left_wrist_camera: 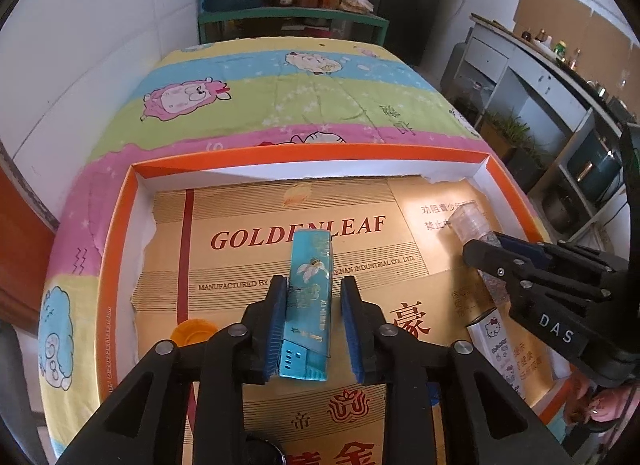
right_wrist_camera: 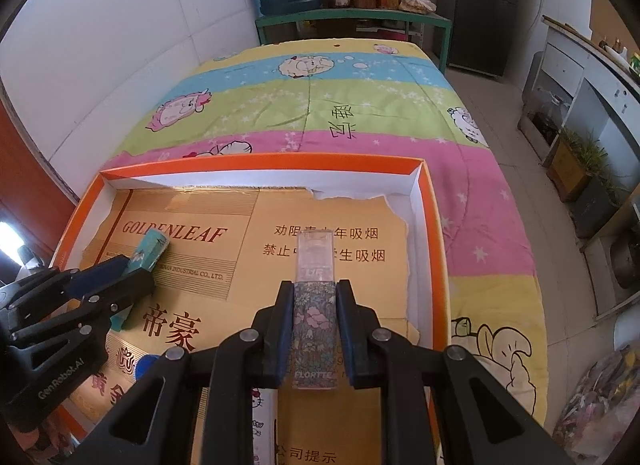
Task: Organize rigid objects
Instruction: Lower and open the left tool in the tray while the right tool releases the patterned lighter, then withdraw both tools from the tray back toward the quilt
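Organizing is under way, not finished. Landmark for all positions: the orange-rimmed tray (left_wrist_camera: 120,265), which sits on the cartoon-sheep quilt (left_wrist_camera: 280,97) and is lined with gold GOLDENLEAF cardboard (left_wrist_camera: 248,265). The left gripper (left_wrist_camera: 314,317) has a teal rectangular box (left_wrist_camera: 310,289) between its blue pads (left_wrist_camera: 276,325), over the middle of the tray; the left pad looks to be touching the box, while a clear gap shows between the box and the right pad, so the jaws stand narrowly apart and no longer clamp it. Judgement: this box is being set down or has just been released onto the lining. The box is slim, with a white flower print, one end toward the tray's far wall, and looks stiff and light. The right gripper (right_wrist_camera: 314,329) is closed firmly on a clear-cased floral box (right_wrist_camera: 314,321), marked FLORTTE, held over the right half of the tray; its transparent cap end projects past the fingertips toward the far wall. Not yet placed. Still loose at the near side of the tray: a white Hello Kitty box (left_wrist_camera: 500,341), an orange round lid (left_wrist_camera: 194,331) by the left wall, and a blue round cap (right_wrist_camera: 146,365) partly hidden. Remaining, as I judge it: free the teal box fully, place the floral box, then sort the loose items.
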Demonstrator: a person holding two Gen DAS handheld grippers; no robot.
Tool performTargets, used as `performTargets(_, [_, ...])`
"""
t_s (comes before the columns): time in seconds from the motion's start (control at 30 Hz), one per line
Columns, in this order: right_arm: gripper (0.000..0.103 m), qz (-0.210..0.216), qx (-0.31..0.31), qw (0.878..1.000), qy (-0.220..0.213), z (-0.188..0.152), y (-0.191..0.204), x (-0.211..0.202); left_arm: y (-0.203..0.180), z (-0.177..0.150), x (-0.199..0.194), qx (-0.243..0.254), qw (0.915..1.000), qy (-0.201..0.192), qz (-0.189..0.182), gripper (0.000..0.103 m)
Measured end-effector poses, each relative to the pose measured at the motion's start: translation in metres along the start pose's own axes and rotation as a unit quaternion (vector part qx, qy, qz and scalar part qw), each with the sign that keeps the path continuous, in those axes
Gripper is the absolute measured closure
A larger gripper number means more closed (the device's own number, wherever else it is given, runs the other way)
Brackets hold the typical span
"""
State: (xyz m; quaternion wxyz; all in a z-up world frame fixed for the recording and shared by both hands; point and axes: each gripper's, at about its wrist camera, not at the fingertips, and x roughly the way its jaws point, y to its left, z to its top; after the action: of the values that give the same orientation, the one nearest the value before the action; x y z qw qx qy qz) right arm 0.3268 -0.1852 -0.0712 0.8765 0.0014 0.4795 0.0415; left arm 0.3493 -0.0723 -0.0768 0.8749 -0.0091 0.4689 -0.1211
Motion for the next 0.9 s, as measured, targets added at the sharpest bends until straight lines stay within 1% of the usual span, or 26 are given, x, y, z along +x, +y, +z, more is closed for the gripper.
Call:
performTargets(0.03, [0.080,0.000,0.001,1.000,0.000,0.000,0.000,-0.001,-0.001,0.000,0.000,0.000,1.0000,-0.001,-0.001,0.066])
performTargets(0.07, [0.075,0.001,0.002,1.000,-0.001,-0.001,0.000,-0.001,-0.001,0.000,-0.001,0.001,1.0000,-0.002,-0.002,0.062])
performTargets(0.1, [0.072,0.001,0.004,1.000,-0.003,-0.001,-0.001,-0.002,-0.002,0.000,-0.002,0.001,1.0000,-0.004,-0.001,0.053])
performTargets(0.13, [0.064,0.001,0.005,1.000,-0.004,-0.001,-0.001,-0.003,-0.002,-0.001,-0.003,0.001,1.0000,-0.007,0.002,0.046])
performTargets(0.17, [0.058,0.001,0.006,1.000,-0.009,-0.002,-0.001,-0.005,-0.002,-0.001,-0.005,0.000,0.9999,-0.010,0.003,0.044])
performTargets(0.2, [0.056,0.002,0.007,1.000,-0.012,-0.002,-0.001,-0.007,-0.002,-0.001,-0.006,-0.001,0.9999,-0.012,0.002,0.044])
performTargets(0.4, [0.055,-0.003,0.010,1.000,-0.026,-0.004,-0.001,-0.020,-0.005,-0.005,-0.023,0.000,0.9996,-0.029,0.001,0.043])
performTargets(0.67, [0.055,-0.007,0.014,0.999,-0.034,-0.008,-0.001,-0.033,-0.005,-0.011,-0.046,-0.004,0.9987,-0.051,0.002,0.043])
performTargets(0.7, [0.055,-0.008,0.015,0.999,-0.035,-0.009,-0.001,-0.034,-0.004,-0.012,-0.048,-0.007,0.9986,-0.053,0.002,0.042])
performTargets(0.73, [0.055,-0.008,0.015,0.999,-0.037,-0.010,0.000,-0.036,-0.004,-0.013,-0.051,-0.008,0.9984,-0.056,0.003,0.037])
performTargets(0.8, [0.055,-0.009,0.014,0.999,-0.040,-0.012,0.002,-0.039,-0.002,-0.015,-0.056,-0.010,0.9980,-0.062,0.007,0.032])
performTargets(0.9, [0.055,-0.010,0.016,0.999,-0.041,-0.016,0.004,-0.044,0.000,-0.019,-0.064,-0.011,0.9973,-0.072,0.011,0.031])
